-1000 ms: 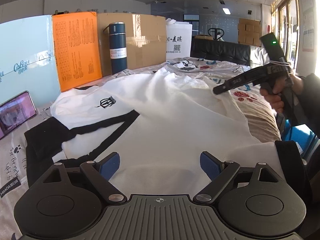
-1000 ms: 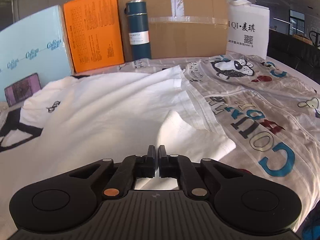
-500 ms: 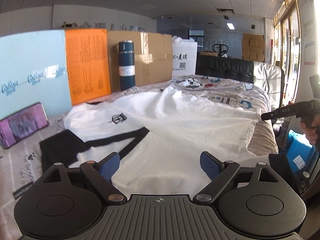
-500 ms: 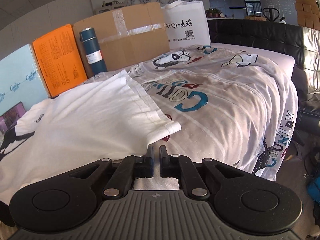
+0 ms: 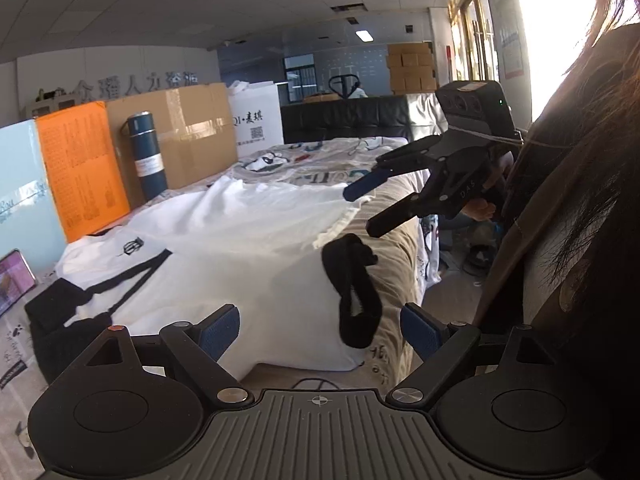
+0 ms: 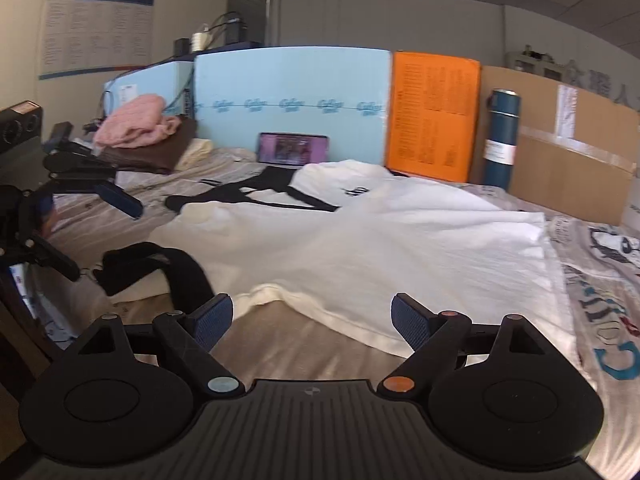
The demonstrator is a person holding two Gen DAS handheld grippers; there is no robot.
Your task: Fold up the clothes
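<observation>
A white T-shirt with black trim and a small chest logo lies spread on the bed. One black sleeve is flopped over near the bed's front edge. My left gripper is open just short of the shirt's near hem, with nothing between its blue pads. My right gripper hovers over the shirt's front hem. Its jaws are opening and hold nothing. Each gripper shows in the other's view: the right gripper at the shirt's far corner, the left gripper by the black sleeve.
A dark blue bottle, an orange board, a cardboard box and light blue panels line the bed's far side. A phone leans there. A pink garment lies at the back left. A person's hair and dark sleeve fill the right.
My right gripper was shut at the shirt's edge and now stands open, and its view has swung left across the bed. The left gripper drew back and turned right, bringing the black sleeve into view.
</observation>
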